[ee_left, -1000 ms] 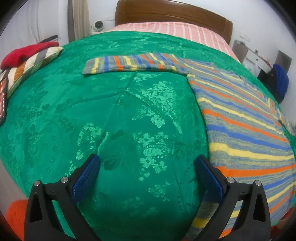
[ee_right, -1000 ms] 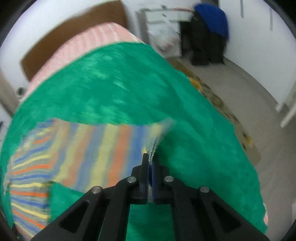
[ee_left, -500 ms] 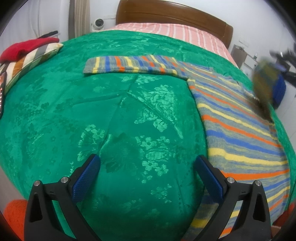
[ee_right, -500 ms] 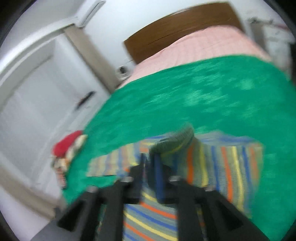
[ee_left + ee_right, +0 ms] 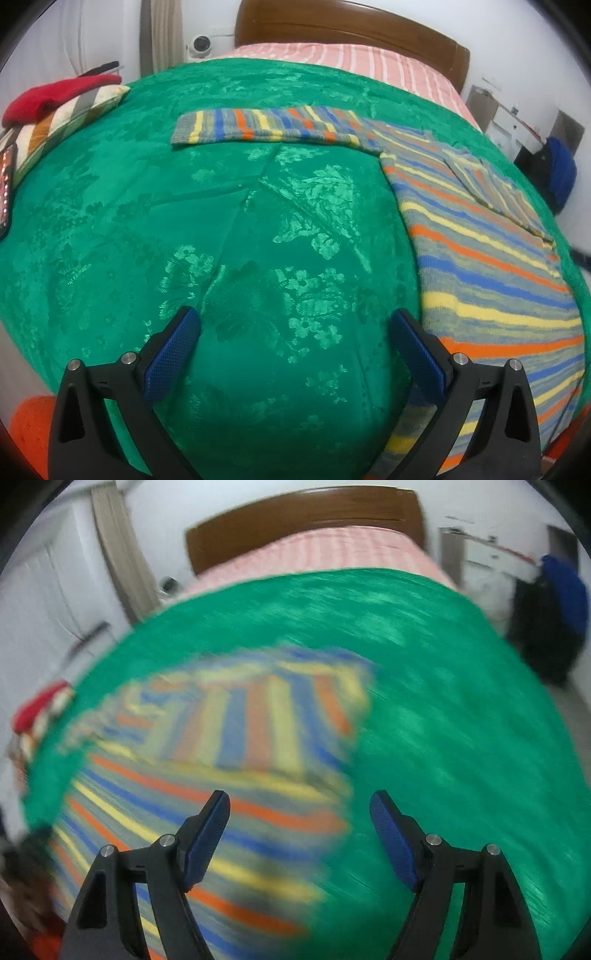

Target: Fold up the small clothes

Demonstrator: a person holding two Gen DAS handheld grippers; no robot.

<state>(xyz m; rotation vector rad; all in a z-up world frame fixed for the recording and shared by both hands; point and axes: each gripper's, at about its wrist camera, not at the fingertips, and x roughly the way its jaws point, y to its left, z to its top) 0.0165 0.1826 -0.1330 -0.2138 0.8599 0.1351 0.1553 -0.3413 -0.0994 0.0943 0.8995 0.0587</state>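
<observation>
A striped sweater (image 5: pixel 480 266) in grey, blue, yellow and orange lies flat on the green bedspread (image 5: pixel 221 240). Its left sleeve (image 5: pixel 266 125) stretches out to the left; its right sleeve (image 5: pixel 495 184) lies folded across the body. My left gripper (image 5: pixel 295 332) is open and empty above the bedspread, left of the sweater's hem. In the blurred right wrist view, my right gripper (image 5: pixel 299 823) is open and empty above the sweater (image 5: pixel 207 812), below the folded sleeve (image 5: pixel 266 723).
A striped pillow with a red cloth (image 5: pixel 62 99) lies at the bed's left edge. The wooden headboard (image 5: pixel 351 37) and pink striped sheet (image 5: pixel 351 66) are at the far end. A desk and a chair with blue cloth (image 5: pixel 557 173) stand to the right.
My right gripper carried the right sleeve across the sweater's body, opened and let it go. The sleeve now lies folded on the body. My left gripper has stayed open in place.
</observation>
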